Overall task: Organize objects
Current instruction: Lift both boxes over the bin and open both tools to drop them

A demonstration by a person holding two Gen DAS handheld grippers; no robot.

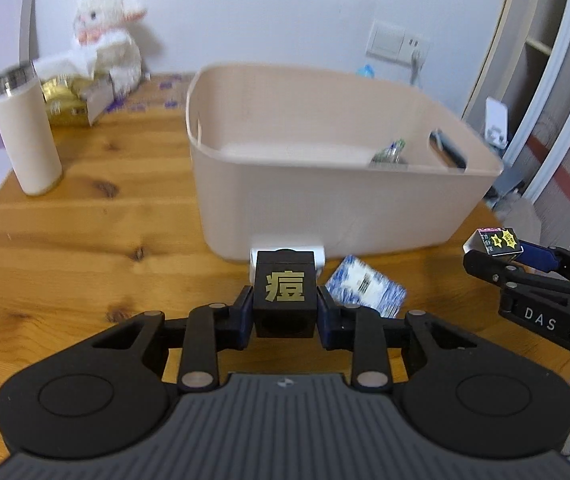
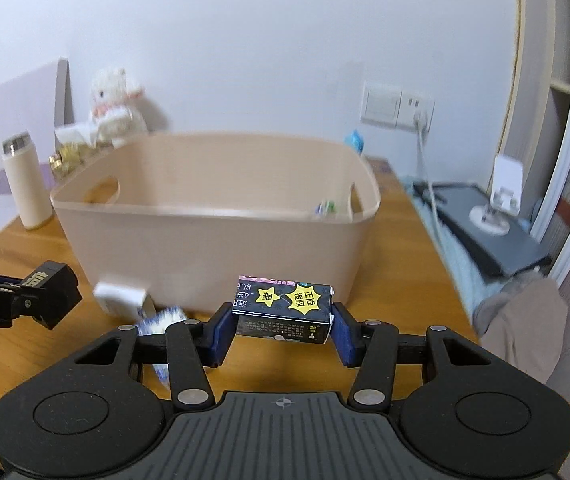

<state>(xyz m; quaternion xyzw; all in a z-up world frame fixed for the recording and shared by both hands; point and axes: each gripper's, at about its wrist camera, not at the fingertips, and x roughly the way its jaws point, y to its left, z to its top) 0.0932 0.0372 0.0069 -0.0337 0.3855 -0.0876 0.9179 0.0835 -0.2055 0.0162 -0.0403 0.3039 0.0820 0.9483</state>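
Your left tongs [image 1: 285, 308] pinch one black box with a gold character [image 1: 285, 294], held above the wooden table [image 1: 85, 220] just in front of the beige storage bin [image 1: 325, 200]. Your right tongs [image 2: 283, 326] pinch one dark printed carton with two yellow star bursts [image 2: 285, 310], also raised in front of the bin's near wall; in the left wrist view that carton [image 1: 499, 242] shows at the far right, well apart from the black box.

Two loose things lie on the table by the bin's near wall: one small white box [image 2: 121, 298] touching the wall, and one blue-and-white packet [image 1: 365, 292] just beside it. Inside the bin, one small green-and-blue item [image 1: 389, 154] sits near the right-hand handle slot; what it is I cannot tell.

At the table's far left stand one beige flask with a steel cap [image 1: 25, 132], one gold package [image 1: 65, 100] and one white plush toy [image 1: 105, 36].
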